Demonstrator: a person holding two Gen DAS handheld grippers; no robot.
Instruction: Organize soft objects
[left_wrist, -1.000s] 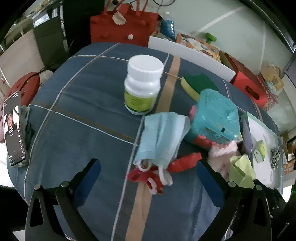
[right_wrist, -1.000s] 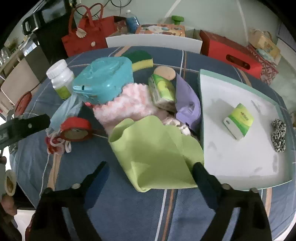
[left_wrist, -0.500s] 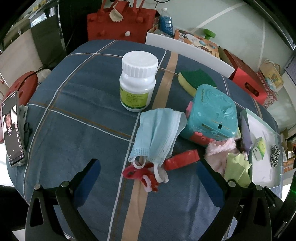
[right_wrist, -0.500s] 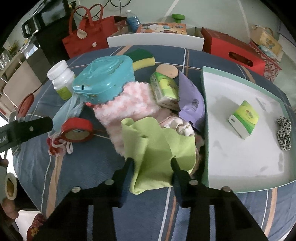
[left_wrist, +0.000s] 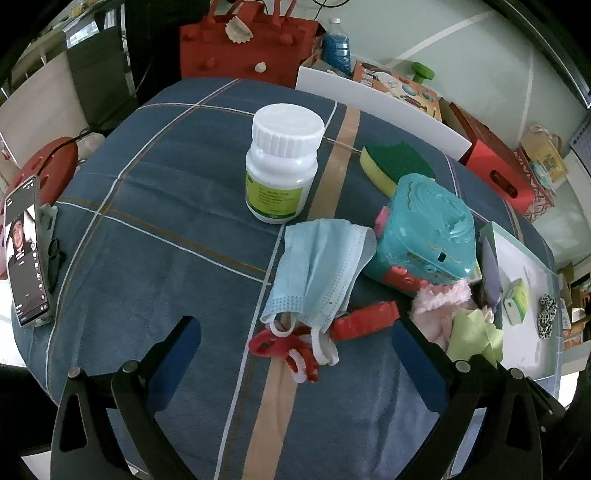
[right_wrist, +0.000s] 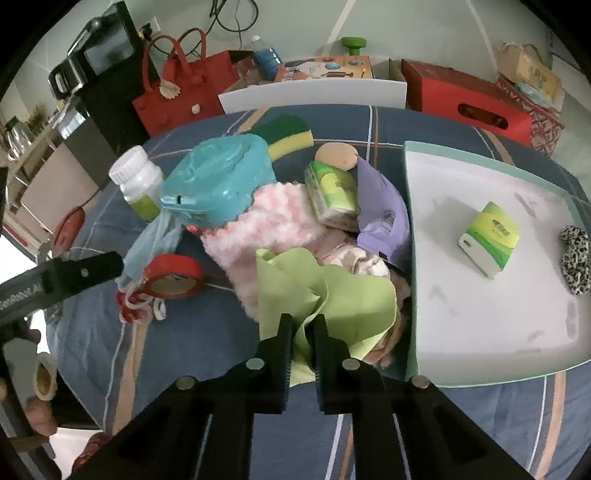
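Now the right gripper (right_wrist: 303, 325) fingers pinch the green cloth (right_wrist: 332, 291); the left gripper (left_wrist: 295, 332) fingers stand apart.

Pink fluffy cloth (right_wrist: 273, 221) partly buried under green cloth (right_wrist: 325, 291); white bottle (left_wrist: 280, 166) label print too blurred to read

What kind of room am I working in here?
Likely a lived-in home room, not a lab: a table under a blue plaid cloth, a red handbag and gift boxes on the floor behind, a coffee machine at the wall.
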